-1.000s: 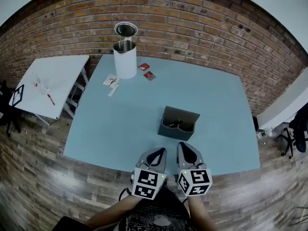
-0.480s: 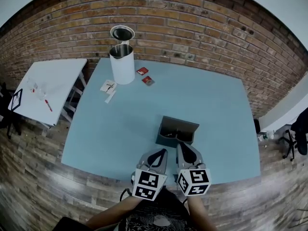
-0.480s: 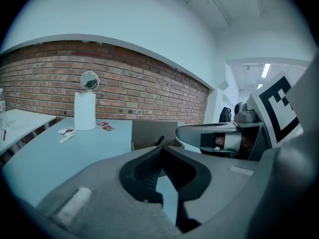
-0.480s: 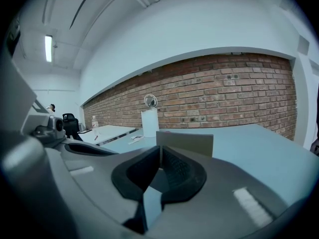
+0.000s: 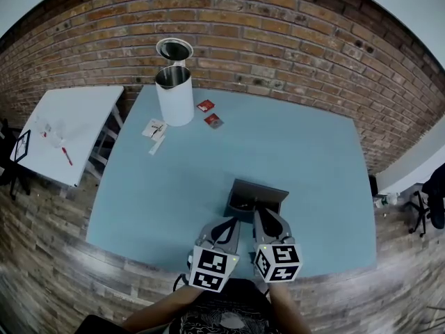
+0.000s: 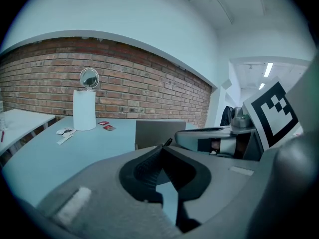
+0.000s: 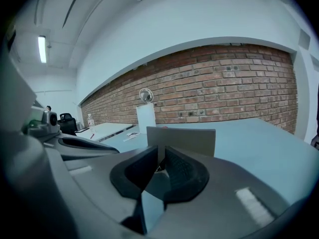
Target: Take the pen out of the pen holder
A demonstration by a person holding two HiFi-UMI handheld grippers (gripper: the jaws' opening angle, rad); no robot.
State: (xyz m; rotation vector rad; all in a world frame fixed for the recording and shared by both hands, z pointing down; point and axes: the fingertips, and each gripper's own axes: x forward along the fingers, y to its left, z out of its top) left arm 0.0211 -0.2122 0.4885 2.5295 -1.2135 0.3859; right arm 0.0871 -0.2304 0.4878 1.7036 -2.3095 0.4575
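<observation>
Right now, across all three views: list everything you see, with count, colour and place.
table: 1, light blue, centre, against the brick wall
pen holder: 1, grey, near edge of the table, just ahead of both grippers; dark contents, too small to tell
canister: 1, white, lid open, far left corner of the table
packets: 2, red, right of the canister
paper slips: two or so, white, in front of the canister
side table: 1, white, left of the blue table
red item: 1, thin, on the side table
left gripper: 1, grey, jaws together, empty
right gripper: 1, grey, jaws opening, nothing held
</observation>
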